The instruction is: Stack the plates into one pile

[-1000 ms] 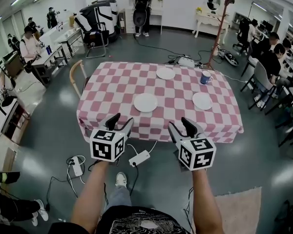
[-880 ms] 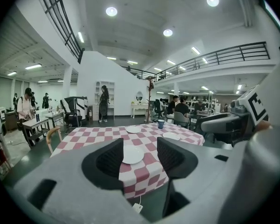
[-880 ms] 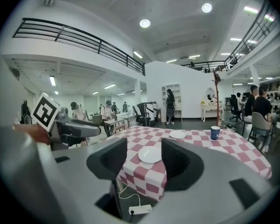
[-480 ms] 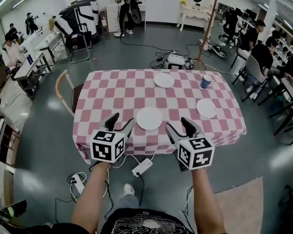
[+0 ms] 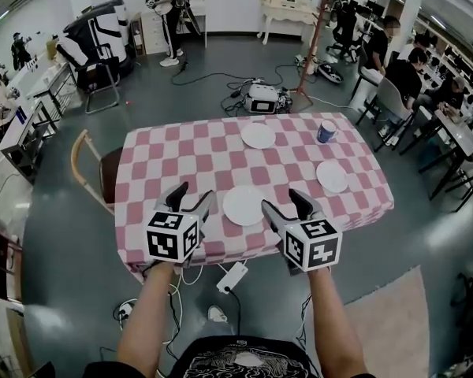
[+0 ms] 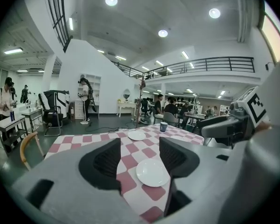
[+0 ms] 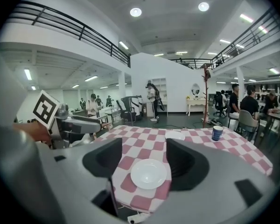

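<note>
Grippers wide, jaws just opening, empty: left gripper (image 5: 194, 194) and right gripper (image 5: 282, 201) flanking near plate (image 5: 243, 205) at tabletop (image 5: 165, 164) edge. Well apart: far plate (image 5: 258, 135), right plate (image 5: 332, 176); blue cup (image 5: 326, 131) beyond the latter.

The left half of the tabletop (image 5: 162, 172) lies bare; flat plates (image 5: 243, 205) dot the rest, a cup (image 5: 325, 131) upright near the far right corner.

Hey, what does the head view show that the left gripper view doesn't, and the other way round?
Only the head view: the third plate at the right and the power strip on the floor. Only the left gripper view: round ceiling lights and the balcony railing. Both: the near plate, the far plate, the blue cup and the checked tablecloth.
</note>
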Available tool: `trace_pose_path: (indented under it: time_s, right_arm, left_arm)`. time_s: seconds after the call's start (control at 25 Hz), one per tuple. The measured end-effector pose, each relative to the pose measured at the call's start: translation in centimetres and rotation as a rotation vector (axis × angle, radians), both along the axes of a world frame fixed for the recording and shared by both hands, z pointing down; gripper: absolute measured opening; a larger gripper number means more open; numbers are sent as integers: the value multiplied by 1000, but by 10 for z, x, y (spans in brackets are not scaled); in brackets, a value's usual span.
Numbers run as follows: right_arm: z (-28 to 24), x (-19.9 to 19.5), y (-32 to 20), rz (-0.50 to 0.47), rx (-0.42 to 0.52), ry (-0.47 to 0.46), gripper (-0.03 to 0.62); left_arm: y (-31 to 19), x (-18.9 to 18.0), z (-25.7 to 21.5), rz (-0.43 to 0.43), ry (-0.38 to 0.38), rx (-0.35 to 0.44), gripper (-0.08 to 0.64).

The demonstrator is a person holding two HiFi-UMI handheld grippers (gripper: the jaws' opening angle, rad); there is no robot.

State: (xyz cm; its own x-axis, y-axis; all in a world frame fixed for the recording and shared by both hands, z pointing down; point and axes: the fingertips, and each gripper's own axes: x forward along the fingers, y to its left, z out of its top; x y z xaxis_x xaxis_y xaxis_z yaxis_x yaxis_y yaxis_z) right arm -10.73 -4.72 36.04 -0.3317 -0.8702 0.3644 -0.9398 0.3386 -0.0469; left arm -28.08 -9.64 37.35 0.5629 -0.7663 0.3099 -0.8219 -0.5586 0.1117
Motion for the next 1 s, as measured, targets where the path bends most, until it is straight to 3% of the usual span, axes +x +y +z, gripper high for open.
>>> trace_pose_path:
  time_s: [0.28,0.64,1.0]
  right_arm:
    - [13,4,-7,54,-22,-19,295]
    - [48,23,-25,57,-73,-52,296]
    - [108,49,-60,7,-202,-72,296]
  left_arm:
    - [-18,-8,10,23,9,-10,262]
    - [-32,4,40,37,-26,-46,264]
    - [-55,36,95,45,-45,-173,268]
